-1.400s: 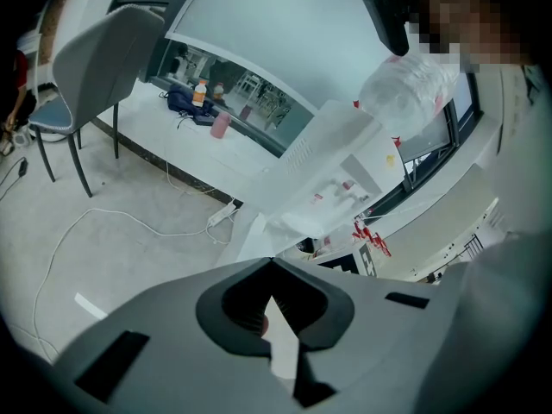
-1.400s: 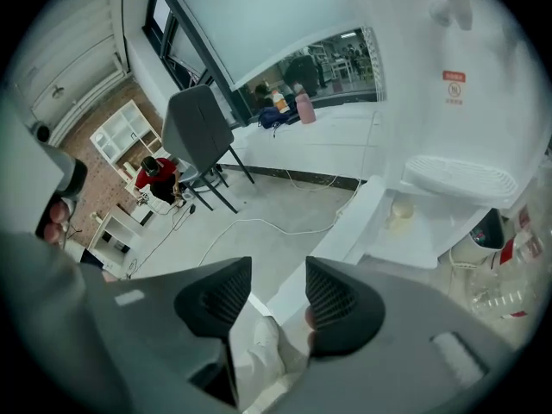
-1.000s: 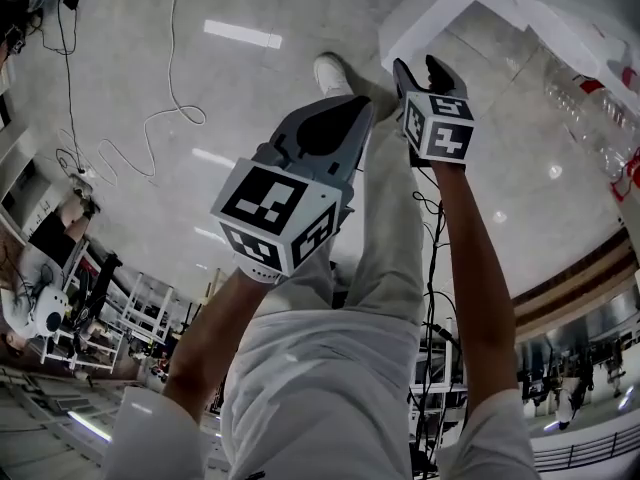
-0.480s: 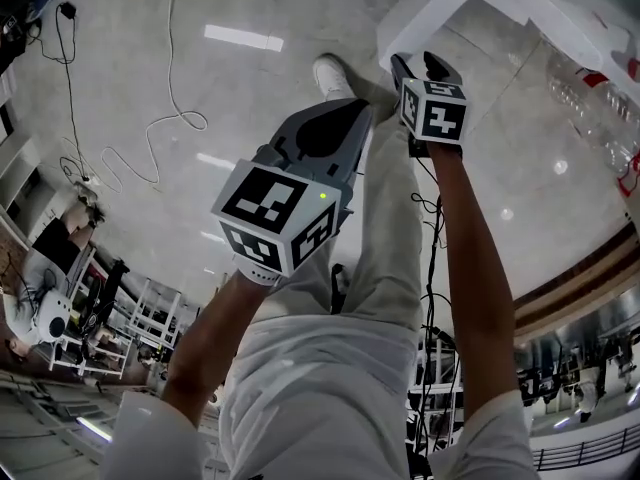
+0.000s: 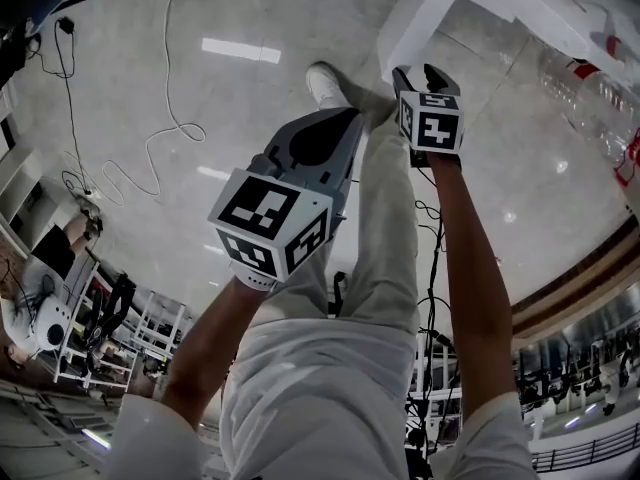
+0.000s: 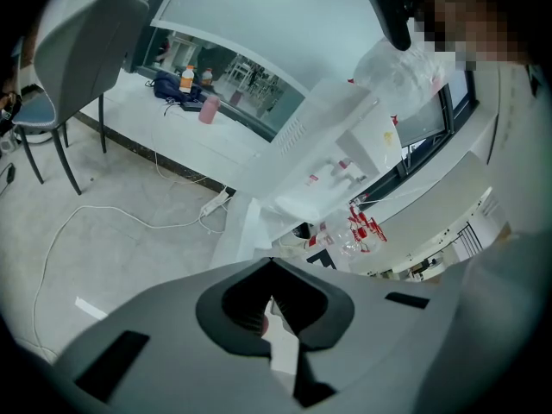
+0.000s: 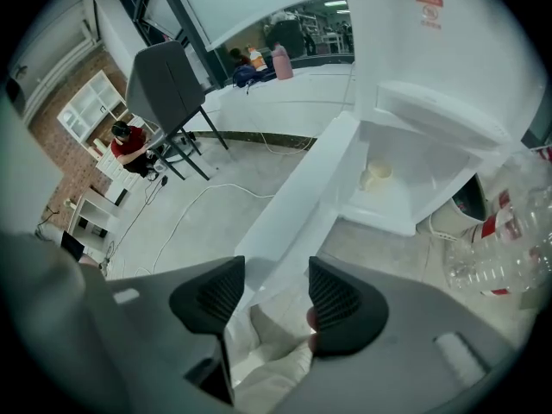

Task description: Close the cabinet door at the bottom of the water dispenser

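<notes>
One cabinet door [image 7: 297, 205] hangs wide open off the water dispenser [image 7: 405, 50] base, not yet closed. Right gripper [image 7: 272, 285] has dipped toward the door's free edge, jaws just opening, nothing between them; likely lining up the push. Left gripper [image 6: 272, 274] closed, empty.

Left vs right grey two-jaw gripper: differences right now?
Left gripper jaws are shut, empty; right gripper jaws stand apart, just opened, gripping nothing. Right gripper reaches near the white cabinet door edge; left gripper hangs back over the person's leg. Both are grey, carry marker cubes, point downward.
</notes>
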A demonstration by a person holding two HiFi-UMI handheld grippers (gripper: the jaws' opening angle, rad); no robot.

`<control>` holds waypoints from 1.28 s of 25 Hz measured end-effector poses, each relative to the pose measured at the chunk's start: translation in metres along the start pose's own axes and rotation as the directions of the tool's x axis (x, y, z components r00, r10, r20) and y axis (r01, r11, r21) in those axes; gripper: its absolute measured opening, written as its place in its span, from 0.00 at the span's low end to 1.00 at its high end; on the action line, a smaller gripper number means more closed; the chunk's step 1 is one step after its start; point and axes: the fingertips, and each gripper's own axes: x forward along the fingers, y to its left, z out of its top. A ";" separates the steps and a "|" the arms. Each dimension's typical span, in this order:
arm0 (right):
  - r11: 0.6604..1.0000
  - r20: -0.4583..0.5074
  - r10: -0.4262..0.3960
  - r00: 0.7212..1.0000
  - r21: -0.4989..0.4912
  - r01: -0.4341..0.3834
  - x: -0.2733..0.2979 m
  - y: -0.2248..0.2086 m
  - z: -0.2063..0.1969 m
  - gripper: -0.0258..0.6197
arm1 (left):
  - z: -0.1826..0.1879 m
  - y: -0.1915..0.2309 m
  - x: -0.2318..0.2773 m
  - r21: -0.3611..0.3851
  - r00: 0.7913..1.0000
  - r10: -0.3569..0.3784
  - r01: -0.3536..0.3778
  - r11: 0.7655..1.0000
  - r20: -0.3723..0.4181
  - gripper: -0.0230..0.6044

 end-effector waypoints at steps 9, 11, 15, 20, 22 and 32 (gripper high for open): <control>0.999 0.001 -0.047 0.999 0.016 0.047 -0.017 -0.032 -0.019 0.39 | -0.009 -0.028 0.008 0.024 1.000 -0.023 0.023 0.999 -0.006 0.04; 0.998 0.001 -0.055 0.998 0.015 0.055 -0.020 -0.039 -0.023 0.37 | -0.011 -0.034 0.009 0.032 1.000 -0.028 0.028 0.999 -0.009 0.04; 0.996 0.007 -0.068 0.998 0.051 0.067 -0.027 -0.055 -0.030 0.37 | -0.015 -0.047 0.014 0.056 0.999 -0.038 0.039 0.998 -0.019 0.04; 0.992 0.030 -0.096 0.995 0.081 0.093 -0.036 -0.076 -0.035 0.36 | -0.018 -0.063 0.017 0.089 0.998 -0.048 0.051 0.995 -0.030 0.04; 0.991 0.032 -0.104 0.994 0.090 0.100 -0.041 -0.084 -0.037 0.36 | -0.019 -0.072 0.019 0.104 0.998 -0.053 0.057 0.993 -0.037 0.04; 0.982 0.048 -0.162 0.986 0.104 0.156 -0.057 -0.136 -0.041 0.36 | -0.021 -0.105 0.039 0.160 0.995 -0.068 0.078 0.984 -0.066 0.04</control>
